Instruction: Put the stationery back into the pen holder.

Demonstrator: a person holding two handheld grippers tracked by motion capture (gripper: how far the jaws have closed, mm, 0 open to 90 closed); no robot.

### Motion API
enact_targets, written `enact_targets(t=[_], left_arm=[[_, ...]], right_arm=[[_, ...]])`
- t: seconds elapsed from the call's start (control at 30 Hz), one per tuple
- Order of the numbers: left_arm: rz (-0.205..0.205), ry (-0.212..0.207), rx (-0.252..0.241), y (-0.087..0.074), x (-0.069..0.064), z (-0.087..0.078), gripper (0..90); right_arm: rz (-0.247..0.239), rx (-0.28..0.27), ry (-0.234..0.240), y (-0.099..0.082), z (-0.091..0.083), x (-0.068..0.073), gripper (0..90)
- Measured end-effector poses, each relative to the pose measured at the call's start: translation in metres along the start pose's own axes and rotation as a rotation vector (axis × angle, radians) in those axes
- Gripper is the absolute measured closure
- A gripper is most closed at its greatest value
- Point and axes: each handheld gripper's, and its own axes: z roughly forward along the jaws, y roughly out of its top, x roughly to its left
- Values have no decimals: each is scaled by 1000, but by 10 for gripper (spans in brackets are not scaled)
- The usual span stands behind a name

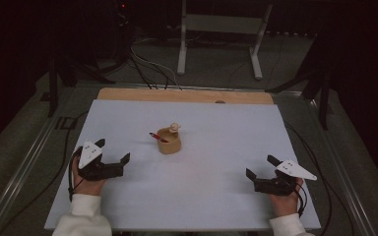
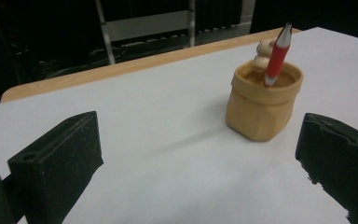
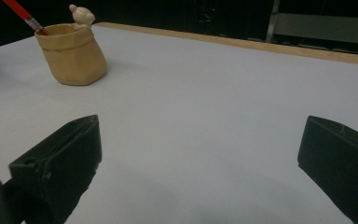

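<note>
Table (image 1: 142, 206): white sheet over a wooden top, wood strip bare along the far edge.

Left gripper (image 1: 113, 157): near left of the table, resting low over the sheet, jaws spread wide, nothing between them; pointed toward the middle.

Right gripper (image 1: 259, 167): near right, likewise low, jaws wide apart and empty, well apart from the holder.

Holder (image 1: 170, 141): tan, sack-shaped pot, upright at mid-table, slightly left of centre and far of both grippers; small pale figure (image 1: 174, 127) perched at its far rim.

Pen (image 1: 158, 137): red with grey tip, standing tilted in the holder, upper end leaning out to the left over the rim.

Step in hand, by judgement: start position, both tools parked, nothing yet grasped. Left gripper nearer to the holder.

Next move, by judgement: reach toward mid-table, jaws aligned across the pen's free upper end, closing above the rim; holder light-looking, likely to tip or slide unless steadied by the other gripper.
</note>
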Motion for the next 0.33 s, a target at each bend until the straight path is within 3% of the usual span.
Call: enact_targets(t=[0.17,0.33], left_arm=[[-36,34,-7,-19,1,-12,8],[-43,83,5,-23,3,-16,0]], right_arm=[[2,0,1,0,0,0,0],[-2,6,4,0,0,2,0]])
